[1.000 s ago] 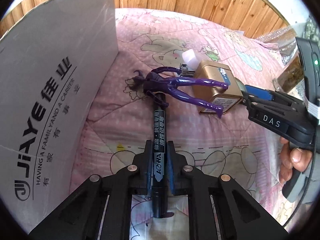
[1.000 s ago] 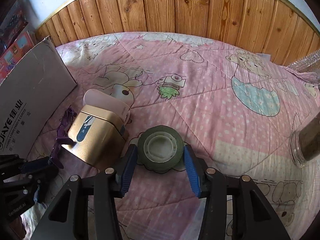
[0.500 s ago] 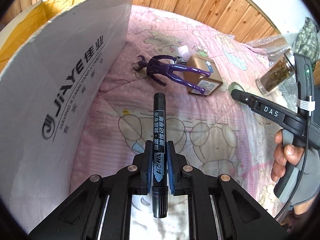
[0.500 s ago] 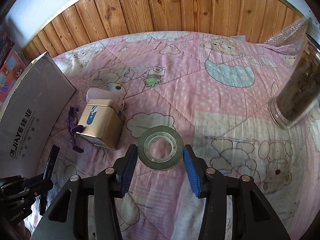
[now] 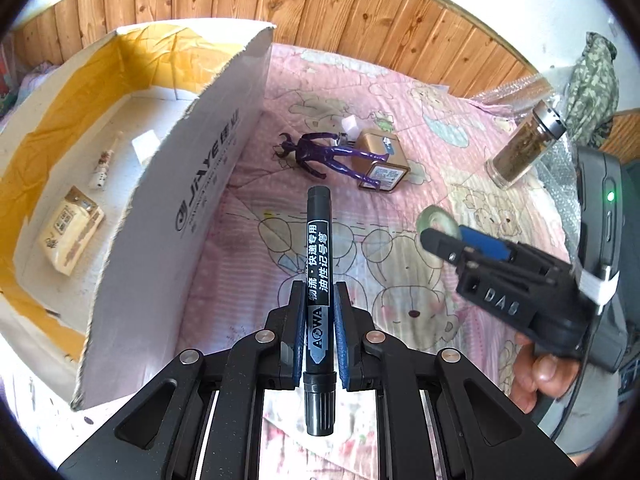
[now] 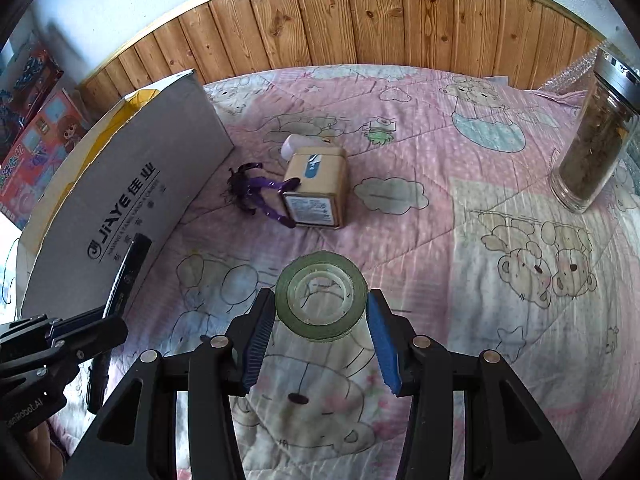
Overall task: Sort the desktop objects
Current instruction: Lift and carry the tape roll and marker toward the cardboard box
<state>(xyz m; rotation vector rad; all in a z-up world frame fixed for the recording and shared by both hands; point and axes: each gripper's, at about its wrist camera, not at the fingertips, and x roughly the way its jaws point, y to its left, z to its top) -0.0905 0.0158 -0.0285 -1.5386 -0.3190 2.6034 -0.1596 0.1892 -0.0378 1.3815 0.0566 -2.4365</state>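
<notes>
My left gripper (image 5: pixel 318 320) is shut on a black AOWA marker (image 5: pixel 318 264) and holds it above the pink quilt, beside the open cardboard box (image 5: pixel 192 184). My right gripper (image 6: pixel 320 332) is shut on a green tape roll (image 6: pixel 322 300), lifted above the quilt; the roll also shows in the left wrist view (image 5: pixel 436 222). A purple figurine (image 5: pixel 328 154) lies against a gold tin (image 5: pixel 382 164) on the quilt ahead; both also show in the right wrist view, the figurine (image 6: pixel 260 196) left of the tin (image 6: pixel 316 192).
Inside the box lie a tan packet (image 5: pixel 70 236) and a small white stick-like item (image 5: pixel 104 164). A glass jar of dried leaves (image 6: pixel 592 136) stands at the right. A white object (image 6: pixel 296 146) sits behind the tin. Wood panelling backs the bed.
Both grippers have risen and drawn back from the quilt with their objects. The left view now looks over the box wall into the box.
</notes>
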